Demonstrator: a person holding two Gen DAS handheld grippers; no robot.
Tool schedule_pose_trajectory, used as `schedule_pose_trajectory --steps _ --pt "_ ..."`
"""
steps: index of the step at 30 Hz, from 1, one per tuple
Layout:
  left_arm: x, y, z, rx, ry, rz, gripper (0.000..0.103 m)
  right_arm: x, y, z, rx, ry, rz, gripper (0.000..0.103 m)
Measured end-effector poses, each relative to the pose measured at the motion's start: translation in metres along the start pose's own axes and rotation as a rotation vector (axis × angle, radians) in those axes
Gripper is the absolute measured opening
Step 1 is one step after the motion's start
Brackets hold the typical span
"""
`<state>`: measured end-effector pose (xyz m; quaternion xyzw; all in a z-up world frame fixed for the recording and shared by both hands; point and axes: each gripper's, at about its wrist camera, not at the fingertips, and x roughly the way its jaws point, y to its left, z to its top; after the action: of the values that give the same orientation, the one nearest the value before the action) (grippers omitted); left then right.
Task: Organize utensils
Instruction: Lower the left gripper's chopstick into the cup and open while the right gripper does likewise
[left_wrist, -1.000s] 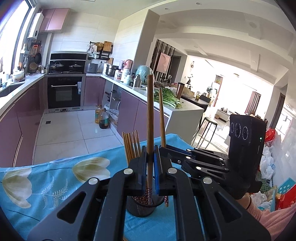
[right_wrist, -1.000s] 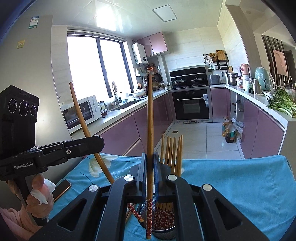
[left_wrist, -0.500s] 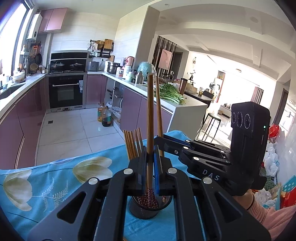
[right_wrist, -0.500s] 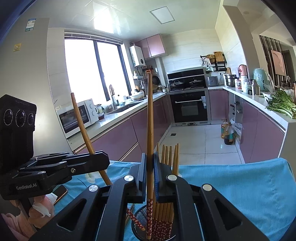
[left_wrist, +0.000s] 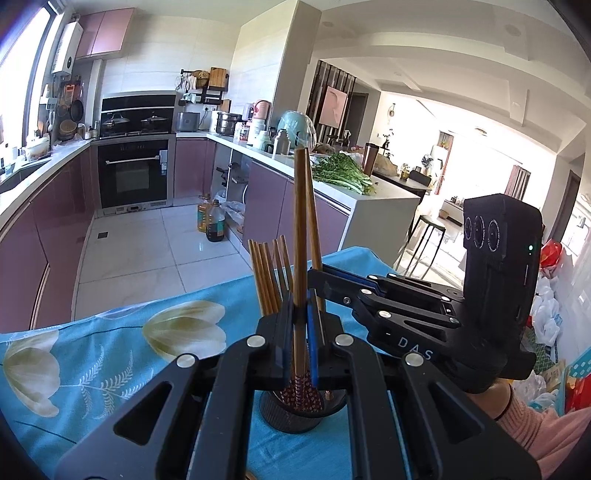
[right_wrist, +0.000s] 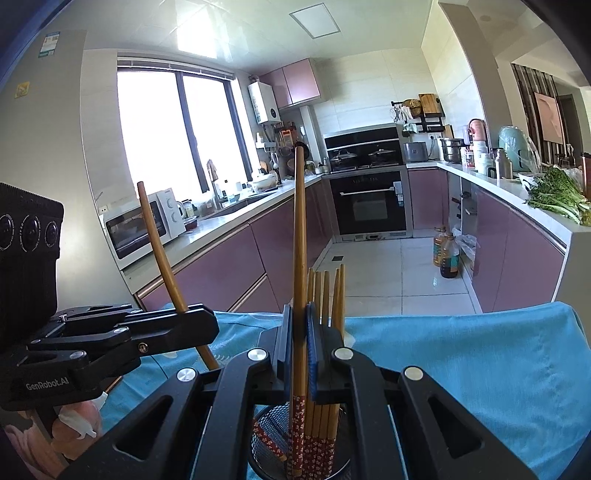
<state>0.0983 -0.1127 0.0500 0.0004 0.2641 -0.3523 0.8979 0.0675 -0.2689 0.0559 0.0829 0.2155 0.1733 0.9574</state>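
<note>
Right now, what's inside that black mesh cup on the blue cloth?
The black mesh cup holds a bundle of wooden chopsticks, red flowered ends down. Each claw is also lowering one chopstick into it. The cup's bottom is hidden behind the right claw and the bundle.

Both grippers: black linkage arms, silver screws, blue-edged pads. Left gripper (right_wrist: 207, 325) marked "GenRobot.AI"; right gripper (left_wrist: 317, 277) lettered "DAS", green light on its camera block. Pink sleeve (left_wrist: 532, 424), black wristband.

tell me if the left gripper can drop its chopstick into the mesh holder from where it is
Probably yes. The left gripper is shut on its chopstick with the patterned end already in the mesh holder's mouth; the right gripper's chopstick crowds it.
</note>
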Motion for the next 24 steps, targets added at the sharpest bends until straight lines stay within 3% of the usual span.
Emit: schedule_pose_trajectory --steps 24 --pt "0.012 -0.005 0.003 0.012 0.036 0.027 0.007 0.006 -0.001 -0.012 0.020 0.039 -0.016 0.006"
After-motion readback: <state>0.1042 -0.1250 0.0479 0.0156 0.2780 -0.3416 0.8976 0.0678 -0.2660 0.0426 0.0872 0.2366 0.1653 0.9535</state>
